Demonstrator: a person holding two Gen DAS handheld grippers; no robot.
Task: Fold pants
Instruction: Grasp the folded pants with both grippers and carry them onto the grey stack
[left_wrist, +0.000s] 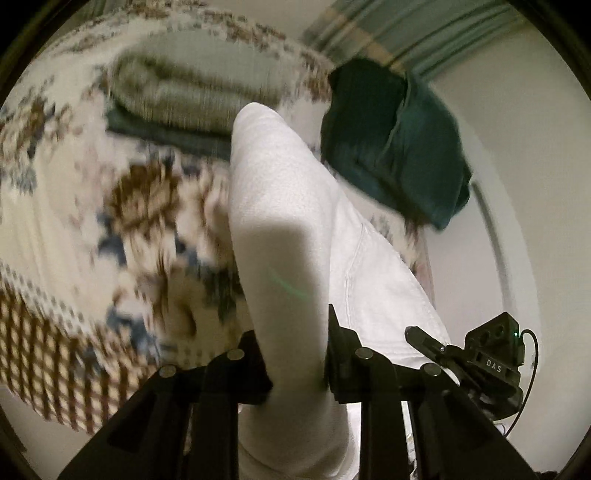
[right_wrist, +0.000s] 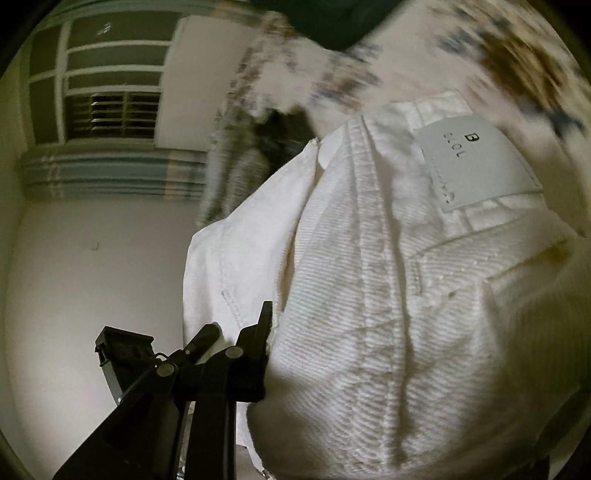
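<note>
in the left wrist view we see the left tool (left_wrist: 297, 363) clenched on a fold of the white pants (left_wrist: 291, 206), the cloth pinched between its two black fingers and rising away from it as a long pale leg toward the far side. behind the pants lies a patterned blanket (left_wrist: 122, 221) in cream, brown and blue, and on it, far left, a folded stack of pale and dark cloth (left_wrist: 177, 99). to the far right a dark green garment (left_wrist: 391, 140) sits at the blanket's edge. near the right side of this view we also see the right tool (left_wrist: 424, 338) from outside, its tip beside the hem of the pants, with a small black box marked "das" behind it.

the right wrist view shows what the other does not: the waistband end of the pants (right_wrist: 369, 277), with thick seams and a grey label (right_wrist: 476, 158) printed "b" and "clol". it also shows a window with a grille (right_wrist: 110, 92) and a striped curtain (right_wrist: 110, 173) at the far left. here only one finger (right_wrist: 255, 354) of the right tool is visible, pressed against the edge of the cloth; the other is hidden behind the fabric, so we cannot tell whether this tool is clenched or released.

the blanket and the stack are smeared by motion blur in both views. the lower part of the pants is cut off at the bottom edge, and we cannot tell what the blanket lies on.
</note>
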